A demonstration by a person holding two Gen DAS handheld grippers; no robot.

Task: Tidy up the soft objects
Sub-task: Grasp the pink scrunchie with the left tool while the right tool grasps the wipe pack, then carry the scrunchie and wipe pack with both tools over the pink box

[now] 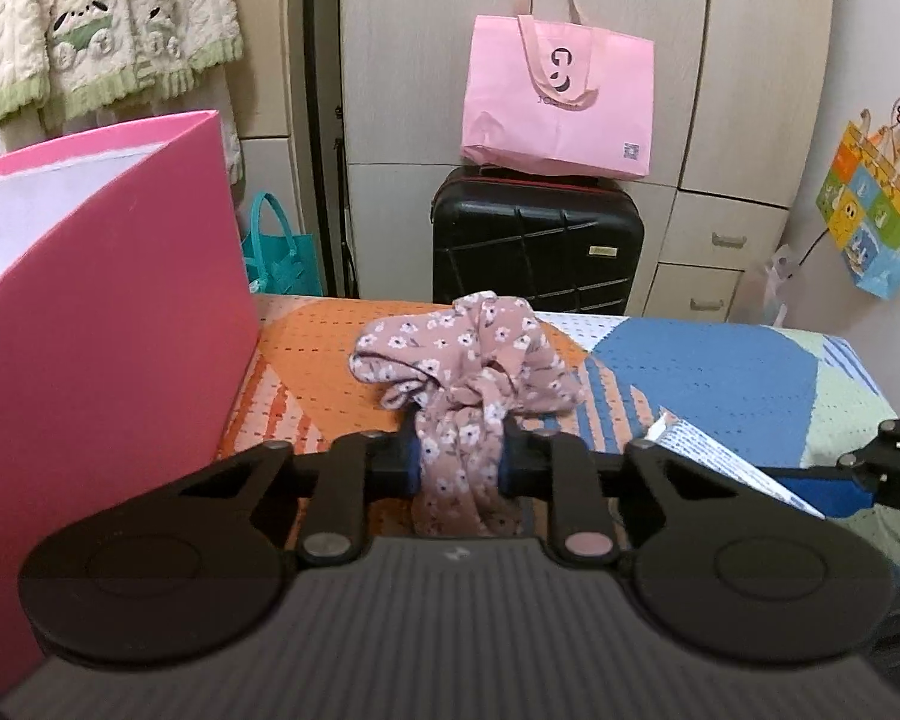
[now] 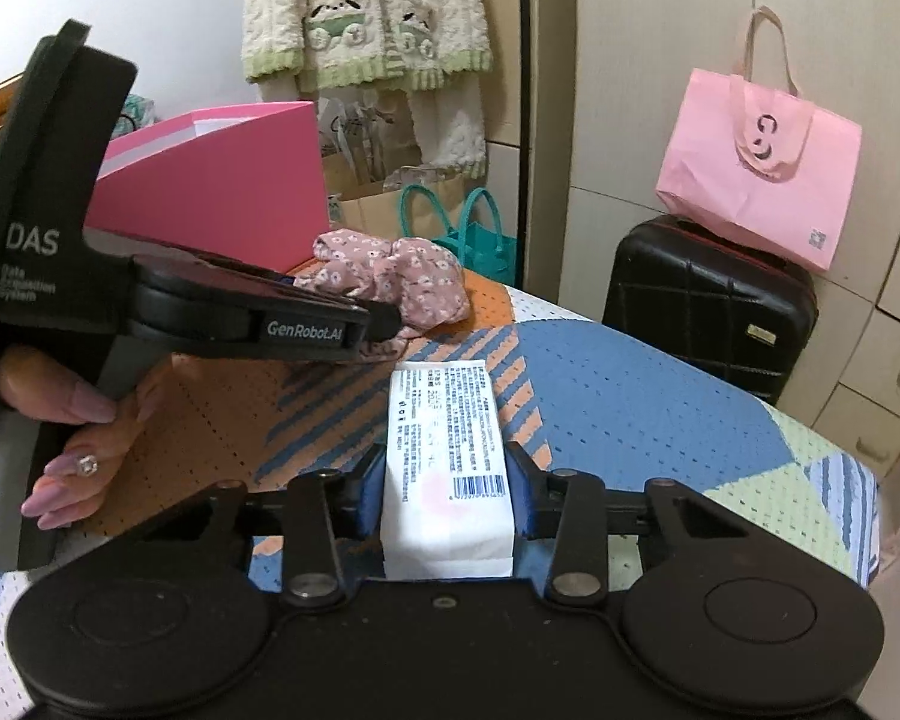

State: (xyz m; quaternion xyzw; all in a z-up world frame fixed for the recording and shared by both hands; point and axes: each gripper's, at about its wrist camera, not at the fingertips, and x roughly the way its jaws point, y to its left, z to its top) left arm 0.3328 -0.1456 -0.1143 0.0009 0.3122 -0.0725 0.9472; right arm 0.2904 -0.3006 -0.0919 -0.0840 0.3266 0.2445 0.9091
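Floral cloth (image 1: 468,360), limp, light, bunched in left gripper (image 1: 459,462) jaws beside pink box (image 1: 108,324); white pack (image 2: 444,468), squashy, clamped mid-body by right gripper (image 2: 447,504).

A home bedroom, probably: a beige wardrobe (image 1: 570,30) fills the back wall, a black suitcase (image 1: 537,240) stands against it, a fleecy cream garment (image 1: 108,30) hangs left of it, a patterned bedcover (image 1: 720,378) lies before it.
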